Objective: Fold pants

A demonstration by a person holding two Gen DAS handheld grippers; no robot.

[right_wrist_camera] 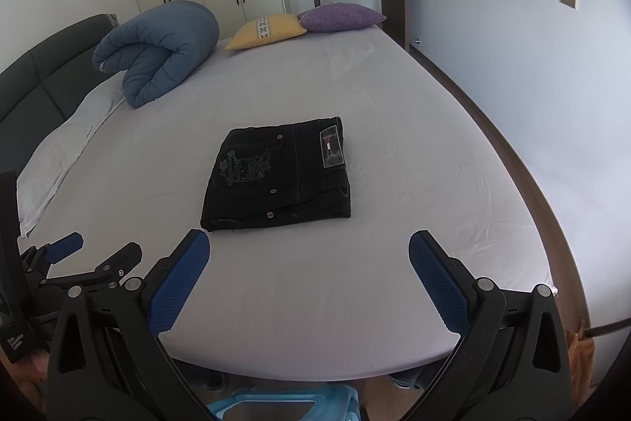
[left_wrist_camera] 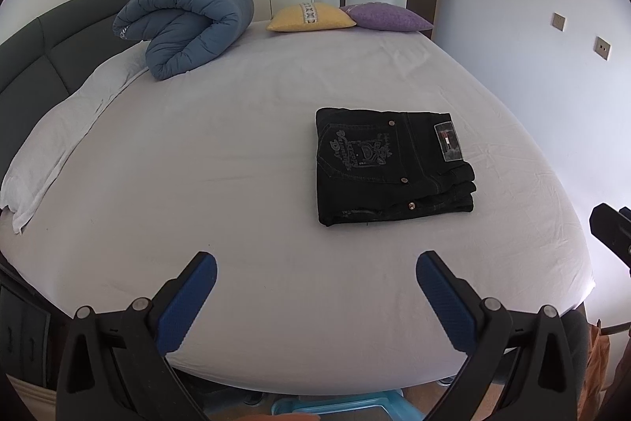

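Note:
Black pants (left_wrist_camera: 392, 166) lie folded into a compact rectangle on the white bed sheet (left_wrist_camera: 236, 184), back pocket embroidery and waist label facing up. They also show in the right wrist view (right_wrist_camera: 278, 176). My left gripper (left_wrist_camera: 315, 275) is open and empty, held above the bed's near edge, short of the pants. My right gripper (right_wrist_camera: 307, 255) is open and empty, just in front of the pants. The left gripper also shows at the left edge of the right wrist view (right_wrist_camera: 94, 255). The right gripper's body shows at the right edge of the left wrist view (left_wrist_camera: 611, 231).
A rolled blue duvet (left_wrist_camera: 189, 22) lies at the far left by the dark headboard (left_wrist_camera: 39, 58). A yellow cushion (left_wrist_camera: 311, 16) and a purple cushion (left_wrist_camera: 386, 16) lie at the far edge. A white pillow (left_wrist_camera: 63, 133) lies at left. A blue stool (right_wrist_camera: 276, 401) stands below the bed edge.

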